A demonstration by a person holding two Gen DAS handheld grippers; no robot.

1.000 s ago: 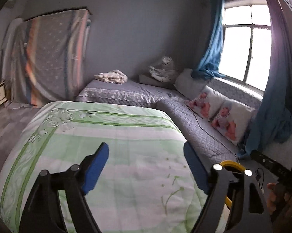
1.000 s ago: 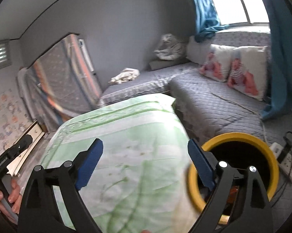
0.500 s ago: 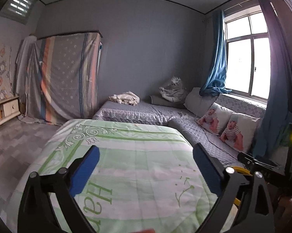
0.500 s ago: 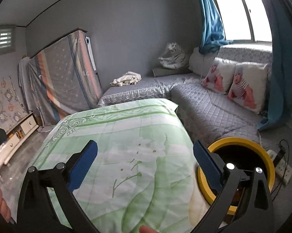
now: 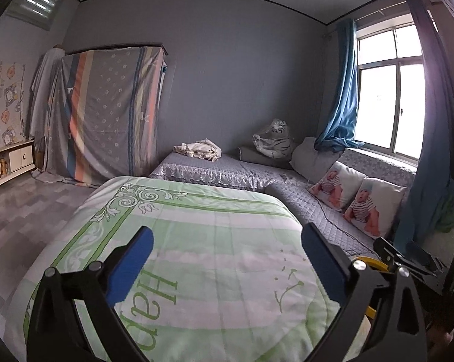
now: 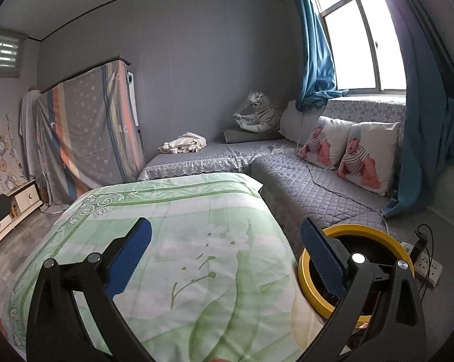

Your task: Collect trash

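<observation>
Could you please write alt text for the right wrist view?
The open, empty right gripper hovers over a green floral quilt, with a yellow-rimmed bin on the floor just to its right. Beyond are a grey corner sofa with two baby-print pillows and a bright window.

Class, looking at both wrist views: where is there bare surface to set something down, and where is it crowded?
Free: the green quilt, bare between both open hand-held grippers and the grey sofa; also the sofa seat between the crumpled cloth and the baby-print cushions. Crowded: the floor corner by the yellow bin, where a power strip and cables lie.
</observation>
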